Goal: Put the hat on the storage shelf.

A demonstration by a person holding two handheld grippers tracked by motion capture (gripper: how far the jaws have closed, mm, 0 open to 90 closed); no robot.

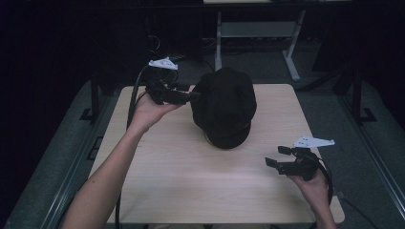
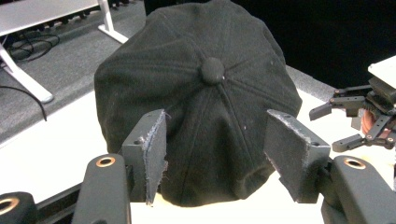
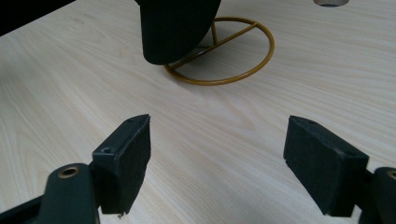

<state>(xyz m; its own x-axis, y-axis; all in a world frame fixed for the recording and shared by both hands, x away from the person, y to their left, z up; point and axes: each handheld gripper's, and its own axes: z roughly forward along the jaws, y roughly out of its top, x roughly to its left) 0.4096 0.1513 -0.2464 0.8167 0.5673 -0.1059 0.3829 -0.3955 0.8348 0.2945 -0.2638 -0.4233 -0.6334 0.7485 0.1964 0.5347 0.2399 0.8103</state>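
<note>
A black cap [image 1: 224,107] with a button on top [image 2: 212,70] sits on a gold wire stand [image 3: 219,83] in the middle of the light wooden table [image 1: 191,181]. My left gripper [image 1: 195,96] reaches in from the left at the cap's side. Its jaws are open, with the padded fingers [image 2: 152,149] standing apart on either side of the cap's near edge and not pressing it. My right gripper [image 1: 275,156] hovers open over the table's front right with nothing between its jaws [image 3: 219,126]. It points toward the cap's brim [image 3: 173,28].
The stand's round base ring rests on the table under the brim. A white-legged desk frame [image 1: 258,31] stands on the grey floor behind the table. Dark surroundings close in on both sides. My right gripper [image 2: 327,128] also appears past the cap in the left gripper view.
</note>
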